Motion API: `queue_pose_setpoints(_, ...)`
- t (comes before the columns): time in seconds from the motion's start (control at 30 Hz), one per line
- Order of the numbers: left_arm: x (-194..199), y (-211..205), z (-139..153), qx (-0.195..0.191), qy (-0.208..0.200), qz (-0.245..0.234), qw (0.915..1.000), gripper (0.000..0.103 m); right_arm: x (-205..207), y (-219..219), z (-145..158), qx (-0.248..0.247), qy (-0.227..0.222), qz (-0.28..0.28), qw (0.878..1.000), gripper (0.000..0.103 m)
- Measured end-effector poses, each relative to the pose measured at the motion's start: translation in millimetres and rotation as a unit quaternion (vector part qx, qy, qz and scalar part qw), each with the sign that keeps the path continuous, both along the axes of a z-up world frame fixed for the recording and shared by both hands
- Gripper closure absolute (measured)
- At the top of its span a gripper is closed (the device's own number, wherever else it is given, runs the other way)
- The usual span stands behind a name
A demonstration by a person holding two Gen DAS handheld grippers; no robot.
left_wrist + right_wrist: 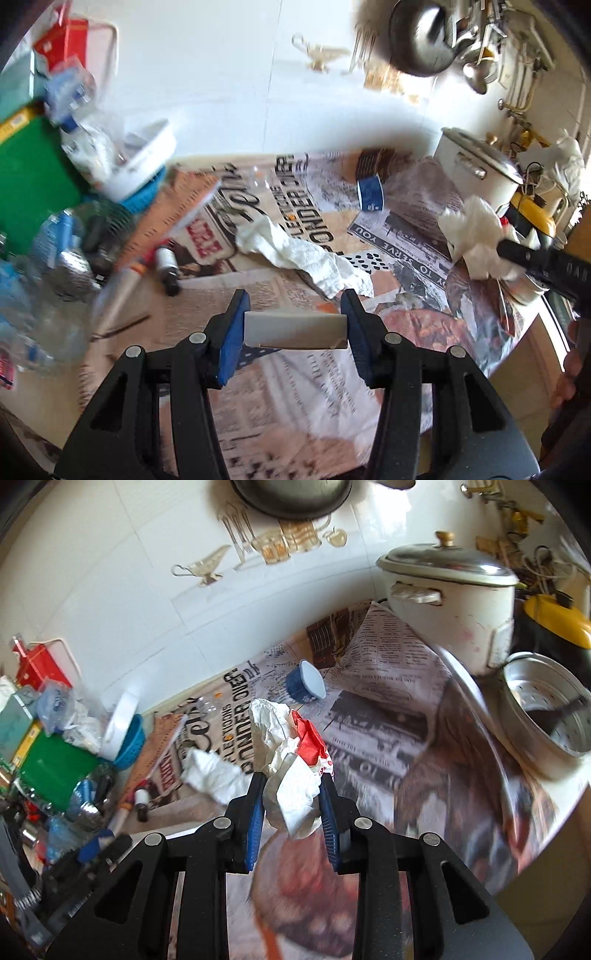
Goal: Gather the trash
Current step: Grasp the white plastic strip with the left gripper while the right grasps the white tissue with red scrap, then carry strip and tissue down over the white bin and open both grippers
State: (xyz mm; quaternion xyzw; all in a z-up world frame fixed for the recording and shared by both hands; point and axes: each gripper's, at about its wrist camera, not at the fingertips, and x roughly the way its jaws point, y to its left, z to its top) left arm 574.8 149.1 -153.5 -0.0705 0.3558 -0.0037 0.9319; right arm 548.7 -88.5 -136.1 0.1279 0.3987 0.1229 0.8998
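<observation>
Left wrist view: left hand-held gripper [295,328] clamps a small white box [295,329] above the desk [480,332]; right hand-held gripper [291,805] pinches crumpled paper [291,775]; blue cup [306,681] lies tipped, apparently empty, near the desk's back edge.

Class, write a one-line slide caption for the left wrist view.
Left gripper clamps a small white box above the newspaper-covered counter; a crumpled paper towel lies ahead.
</observation>
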Motion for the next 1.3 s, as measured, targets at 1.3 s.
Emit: queue_pose_setpoints(1.3,-226.3,-158.5,-41.8,-0.015,0.065,0.114,0.9912,0.053,-195.3,-99.2,-16.6,-0.015,0.021,0.178,0.984,0.077)
